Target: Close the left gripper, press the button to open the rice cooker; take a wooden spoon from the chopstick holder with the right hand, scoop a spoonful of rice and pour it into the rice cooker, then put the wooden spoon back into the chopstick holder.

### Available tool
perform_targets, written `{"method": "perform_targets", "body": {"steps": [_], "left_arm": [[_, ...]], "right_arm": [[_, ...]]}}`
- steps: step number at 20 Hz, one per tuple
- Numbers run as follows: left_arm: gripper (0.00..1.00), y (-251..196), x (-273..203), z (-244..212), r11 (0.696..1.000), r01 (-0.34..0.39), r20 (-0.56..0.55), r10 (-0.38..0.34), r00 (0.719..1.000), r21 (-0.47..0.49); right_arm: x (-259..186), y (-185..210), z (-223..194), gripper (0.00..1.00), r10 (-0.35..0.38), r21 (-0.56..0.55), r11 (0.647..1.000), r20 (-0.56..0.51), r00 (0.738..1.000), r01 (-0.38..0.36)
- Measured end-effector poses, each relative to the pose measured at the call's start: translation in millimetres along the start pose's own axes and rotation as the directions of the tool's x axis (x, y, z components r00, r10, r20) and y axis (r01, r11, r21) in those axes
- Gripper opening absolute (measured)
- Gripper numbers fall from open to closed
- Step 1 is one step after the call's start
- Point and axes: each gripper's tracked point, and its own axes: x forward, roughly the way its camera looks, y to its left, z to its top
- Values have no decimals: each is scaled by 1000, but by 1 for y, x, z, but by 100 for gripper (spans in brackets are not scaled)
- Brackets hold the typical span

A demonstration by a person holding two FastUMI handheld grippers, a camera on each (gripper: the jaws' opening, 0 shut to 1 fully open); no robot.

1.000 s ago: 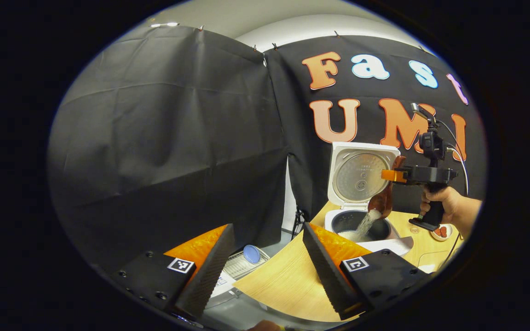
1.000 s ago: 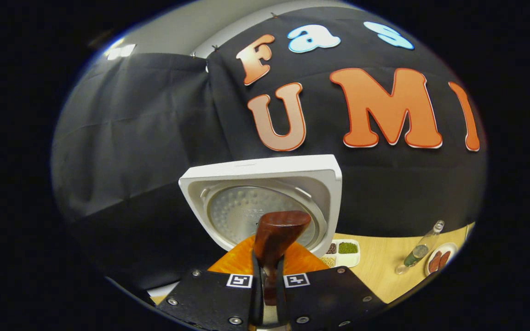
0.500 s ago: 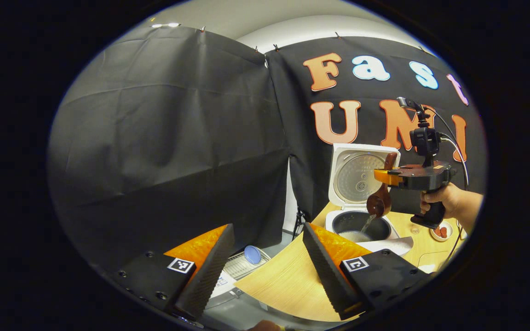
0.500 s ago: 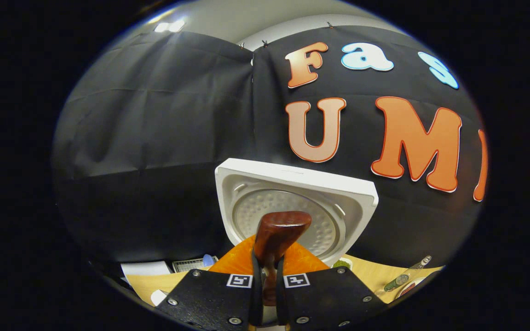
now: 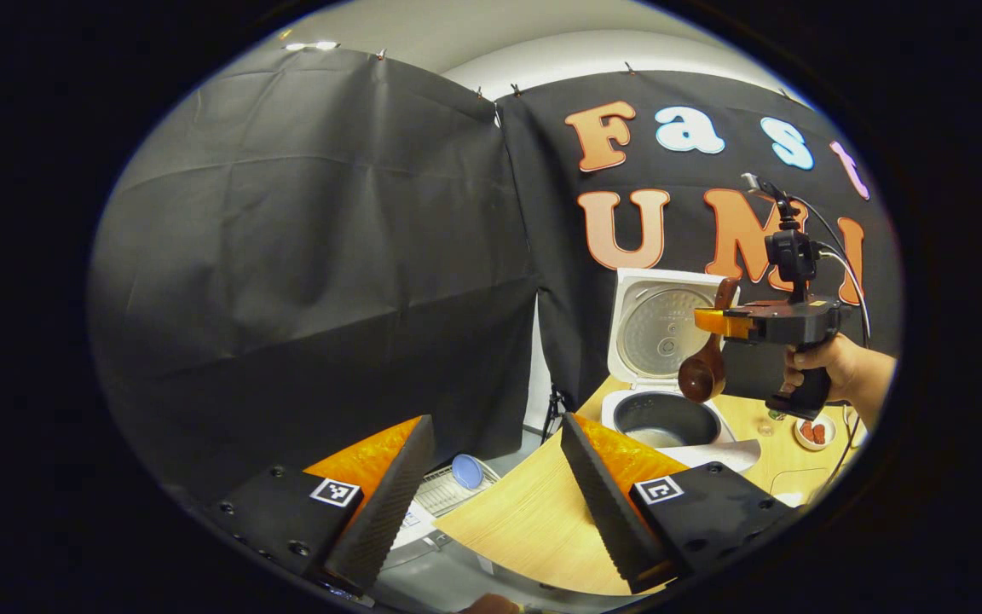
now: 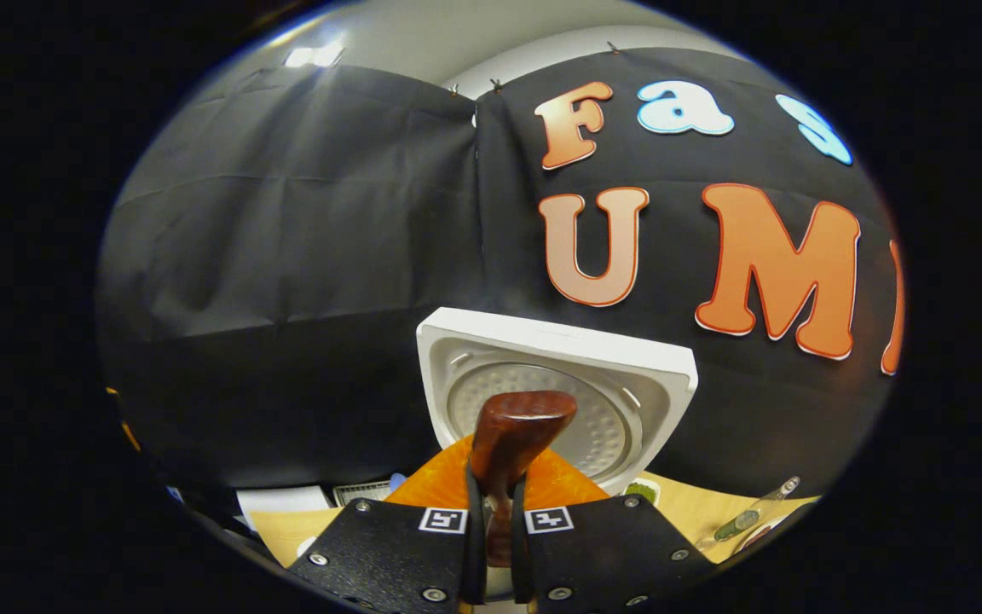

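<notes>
A: Where's the spoon (image 5: 707, 362)?

B: In the air over the open cooker (image 5: 666, 416). It's dark reddish wood, glossy, hanging bowl-down, and the round bowl sits just above the pot's right rim. In the right gripper view the broad, flat handle end (image 6: 515, 435) sticks up between the fingers.

A: So the right tool (image 5: 717, 323) has it?

B: Yes. Its two black fingers are pinched narrow on the handle from both sides, with orange wedges just behind them. In the left gripper view a hand (image 5: 823, 365) grips the black pistol-shaped handle, and a cable loops up from the top of the rig.

A: And the cooker itself?

B: White, boxy with rounded corners. The lid (image 5: 668, 324) stands upright, showing a round, dimpled metal plate inside. The pot is dark and round, with a pale patch of rice (image 5: 655, 437) at the bottom.

A: The left tool (image 5: 491, 499)?

B: Wide apart, gripping nothing. Its fingers are black wedges with ribbed inner faces and orange backs, each on a black plate with a small square marker. It hangs near the table's (image 5: 534, 520) left edge, well apart from the cooker.

A: What's around?

B: The table is pale wood grain. A small dish (image 5: 815, 431) with reddish pieces sits to the cooker's right, below the hand. Off the table's left edge lies a wire rack (image 5: 444, 493) with a blue round lid (image 5: 466, 471). In the right gripper view a slim glass bottle (image 6: 751, 514) lies tilted at the far right.
</notes>
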Motion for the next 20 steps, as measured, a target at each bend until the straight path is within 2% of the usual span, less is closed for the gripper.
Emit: {"method": "perform_targets", "body": {"steps": [5, 6, 8, 11, 12, 13, 14, 18, 20], "left_arm": [[96, -22, -9, 2, 999, 41, 0, -41, 999, 6], [100, -28, -11, 2, 999, 54, -4, -54, 999, 5], [96, -44, -16, 4, 997, 83, -7, -83, 997, 6], [96, -69, -25, 8, 992, 125, 1, -125, 992, 21], [96, -79, -28, 9, 990, 142, 0, -142, 990, 24], [96, -89, -31, 7, 986, 164, -4, -164, 986, 25], [96, -98, -34, 4, 983, 181, -12, -180, 984, 27], [96, -134, -46, 5, 971, 236, -21, -235, 972, 39], [96, -152, -50, 3, 962, 268, -28, -267, 963, 53]], "right_arm": [[-47, -27, 9, 10, -21, 162, 987, 21, 1000, 17], [-58, -34, 9, 10, -25, 198, 980, 25, 999, 19], [-82, -50, 7, 11, -39, 268, 963, 24, 999, 31], [-123, -80, 7, 11, -77, 360, 931, 38, 996, 58], [-137, -89, 4, 6, -90, 392, 917, 38, 995, 68], [-152, -98, 1, 11, -100, 421, 904, 36, 994, 76], [-167, -108, -3, 11, -115, 435, 896, 38, 993, 87], [-221, -148, -23, 11, -189, 502, 851, 23, 982, 152], [-247, -180, -42, 11, -271, 470, 848, -6, 962, 242]]}}
